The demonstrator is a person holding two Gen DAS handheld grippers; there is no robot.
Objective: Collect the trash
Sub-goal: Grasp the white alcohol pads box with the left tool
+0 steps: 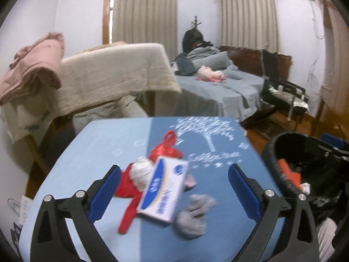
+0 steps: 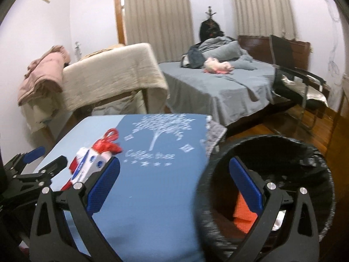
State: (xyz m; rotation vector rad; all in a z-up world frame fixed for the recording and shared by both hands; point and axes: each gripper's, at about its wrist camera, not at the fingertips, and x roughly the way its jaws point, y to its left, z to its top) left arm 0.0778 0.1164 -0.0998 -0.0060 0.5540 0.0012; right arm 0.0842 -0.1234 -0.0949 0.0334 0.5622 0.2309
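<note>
Left wrist: open tongs (image 1: 174, 182) over white box (image 1: 164, 189).

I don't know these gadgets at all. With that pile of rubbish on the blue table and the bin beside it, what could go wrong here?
The open left gripper faces a jumble: white-and-blue box leaning on the red plastic bag, so closing might catch only a corner or drag both. The grey wad near the table's front edge could be knocked off. The right gripper straddling the black bin's rim might tip it.

White walls (image 1: 82, 17) fill the upper frame, with two beige curtained windows (image 1: 145, 13) under wooden pelmets. A grey-sheeted bed (image 1: 218, 91) sits mid-right, a black chair (image 1: 281, 89) beside it on wooden floor (image 1: 283, 122). At left, a cream blanket (image 1: 113, 74) drapes furniture.
</note>
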